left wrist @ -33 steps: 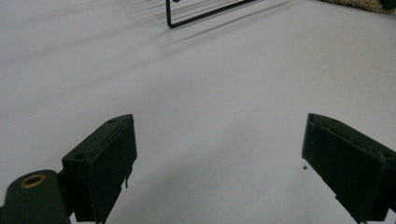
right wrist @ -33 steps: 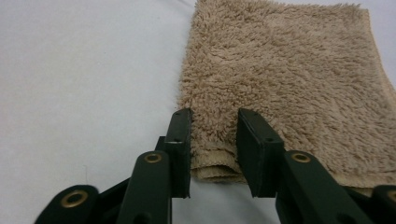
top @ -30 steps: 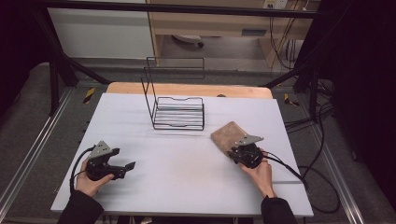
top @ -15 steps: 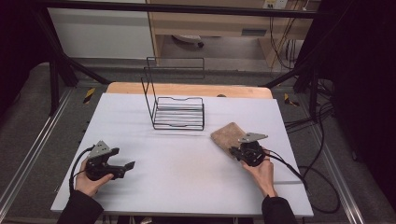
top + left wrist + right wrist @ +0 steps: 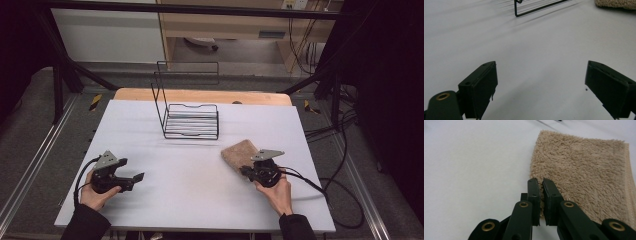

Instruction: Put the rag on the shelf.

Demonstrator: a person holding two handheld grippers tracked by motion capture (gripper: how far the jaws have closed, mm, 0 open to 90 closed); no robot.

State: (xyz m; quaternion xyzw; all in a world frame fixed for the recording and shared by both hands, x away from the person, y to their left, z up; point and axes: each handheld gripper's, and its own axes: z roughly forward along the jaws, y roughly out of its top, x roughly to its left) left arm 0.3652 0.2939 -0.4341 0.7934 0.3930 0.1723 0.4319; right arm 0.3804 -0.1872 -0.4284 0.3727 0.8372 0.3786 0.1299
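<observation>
Towel (image 5: 589, 175) | right gripper (image 5: 541, 195) fingers pinching its corner, apparently | left gripper (image 5: 541, 87) agape

My right tongs (image 5: 541, 182) are pinched tight on the near edge of a fuzzy tan towel (image 5: 586, 172). A thin bit of the towel sits between the two black jaws. The folded towel lies on the white counter (image 5: 474, 160).

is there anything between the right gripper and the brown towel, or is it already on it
Nothing visible stands between them. The right gripper is already shut on the near edge of the folded towel, which lies on the white table.
</observation>
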